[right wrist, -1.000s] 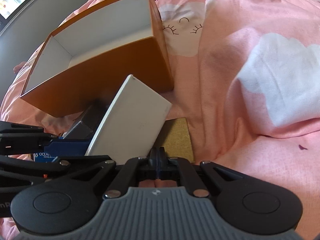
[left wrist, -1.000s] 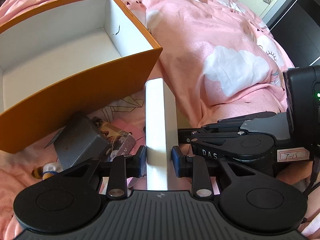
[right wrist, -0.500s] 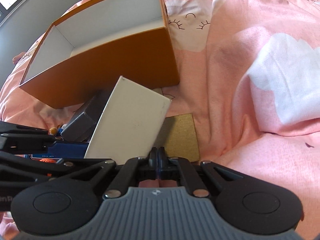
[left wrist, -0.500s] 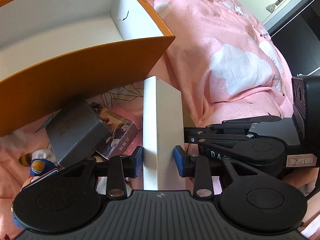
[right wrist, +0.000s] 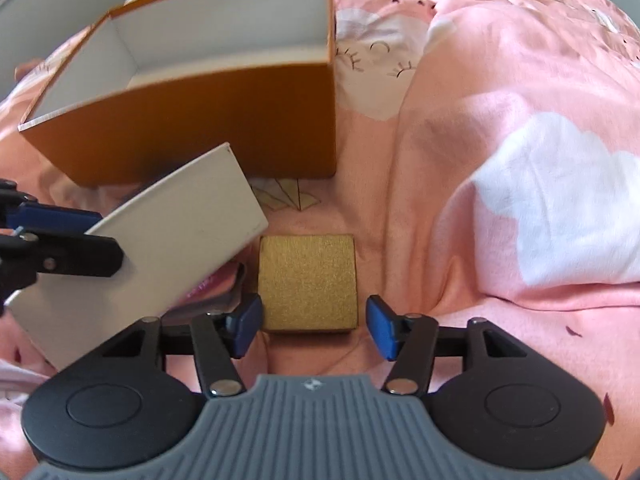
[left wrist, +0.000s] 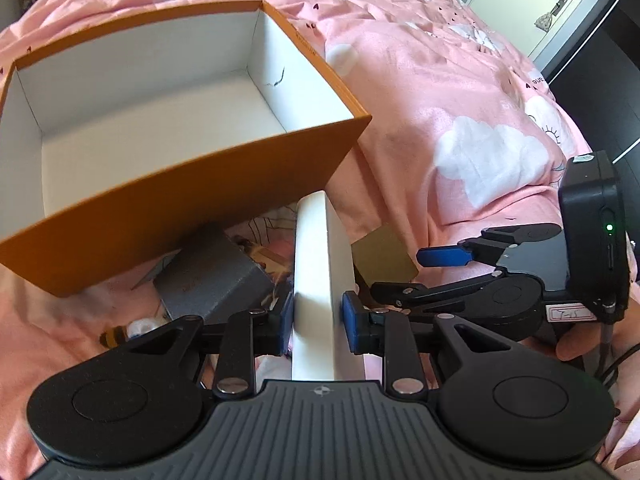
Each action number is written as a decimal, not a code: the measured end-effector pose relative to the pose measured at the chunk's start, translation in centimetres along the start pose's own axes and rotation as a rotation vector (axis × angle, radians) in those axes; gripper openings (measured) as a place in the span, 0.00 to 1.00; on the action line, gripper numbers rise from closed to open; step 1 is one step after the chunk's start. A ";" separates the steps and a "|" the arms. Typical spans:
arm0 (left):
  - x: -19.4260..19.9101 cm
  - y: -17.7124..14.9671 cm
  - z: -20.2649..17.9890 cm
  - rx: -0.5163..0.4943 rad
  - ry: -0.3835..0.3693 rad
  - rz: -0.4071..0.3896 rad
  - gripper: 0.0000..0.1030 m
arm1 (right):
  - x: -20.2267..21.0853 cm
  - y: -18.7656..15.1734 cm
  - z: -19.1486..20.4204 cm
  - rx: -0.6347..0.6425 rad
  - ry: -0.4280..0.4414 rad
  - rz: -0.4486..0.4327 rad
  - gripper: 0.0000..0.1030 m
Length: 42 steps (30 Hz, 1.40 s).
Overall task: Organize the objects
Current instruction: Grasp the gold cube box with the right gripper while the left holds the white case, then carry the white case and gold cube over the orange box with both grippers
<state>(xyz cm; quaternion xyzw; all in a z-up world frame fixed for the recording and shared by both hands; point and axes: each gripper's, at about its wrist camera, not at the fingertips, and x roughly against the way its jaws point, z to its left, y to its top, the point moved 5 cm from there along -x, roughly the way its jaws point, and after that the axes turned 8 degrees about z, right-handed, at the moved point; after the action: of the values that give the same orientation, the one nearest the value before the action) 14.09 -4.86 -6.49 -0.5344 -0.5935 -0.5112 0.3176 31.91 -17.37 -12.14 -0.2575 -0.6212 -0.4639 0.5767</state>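
Pads of the left gripper (left wrist: 317,318) have just tightened, pinching a flat white cardboard box (left wrist: 316,276); the right gripper (right wrist: 315,326), just spreading, straddles a square gold glitter box (right wrist: 307,282).

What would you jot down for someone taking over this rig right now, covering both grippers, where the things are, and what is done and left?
Left gripper: shut on the white flat box, held on edge in front of the orange box.
Right gripper: open, jaws just widened, hovering over the gold square box on the pink bedspread; pads not touching it.
Grey box, a small plush toy and some printed cards lie in front of the orange box.
Done: nothing visible in the orange box.
Left: put in the white flat box, then probably the gold square box, grey box and the rest.
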 end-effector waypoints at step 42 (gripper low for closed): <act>10.7 3.8 2.0 -0.003 0.173 -0.313 0.30 | 13.3 5.3 4.3 0.154 0.073 -0.290 0.59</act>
<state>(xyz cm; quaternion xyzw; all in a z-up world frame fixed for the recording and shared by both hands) 15.63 -0.06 3.87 -0.3902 -0.6391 -0.5994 0.2830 31.68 -14.13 2.43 -0.1032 -0.6643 -0.5025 0.5436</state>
